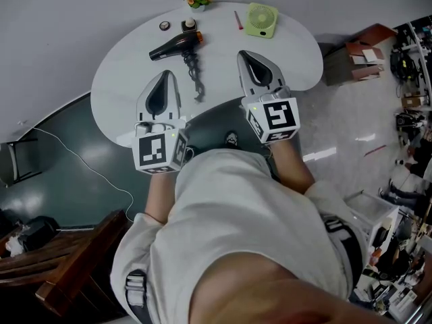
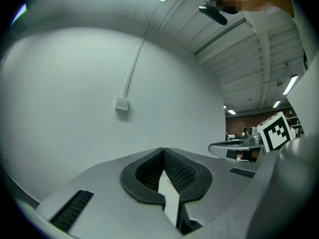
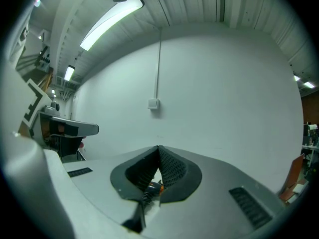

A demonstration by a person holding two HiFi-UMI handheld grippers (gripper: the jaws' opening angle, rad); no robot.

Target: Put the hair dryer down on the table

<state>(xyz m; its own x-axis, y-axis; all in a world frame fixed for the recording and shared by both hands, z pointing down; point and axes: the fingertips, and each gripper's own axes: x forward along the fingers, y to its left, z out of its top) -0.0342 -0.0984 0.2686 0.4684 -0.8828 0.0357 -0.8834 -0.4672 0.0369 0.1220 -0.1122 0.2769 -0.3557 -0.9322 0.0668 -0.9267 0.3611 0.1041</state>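
The hair dryer (image 1: 177, 44) is lying on its side on the table (image 1: 115, 90), in the far half, at about 10 o'clock from the table's middle. Nothing is holding it. Its coiled cord (image 1: 195, 76) is trailing from the handle toward 6 o'clock, toward the near edge.

Both grippers are hovering over the near part of the table with nothing in them. The left gripper (image 1: 165, 73) is sitting at about 7 o'clock from the dryer, its 2 jaws pressed together at the tips. The right gripper (image 1: 244, 54) is sitting at about 3 o'clock from it, its jaws likewise closed.

The set-down is looking complete, so the risks are coming from what is lying around the dryer:
- The cord is running between the 2 grippers, so a sideways sweep by either one could snag it and drag the dryer.
- If the cord's free end is slipping over the near edge, its weight could be tugging on the handle.
- A small jar (image 1: 190, 24) is standing just beside the dryer's rear end at 12 o'clock, so any nudge of the dryer could topple it.
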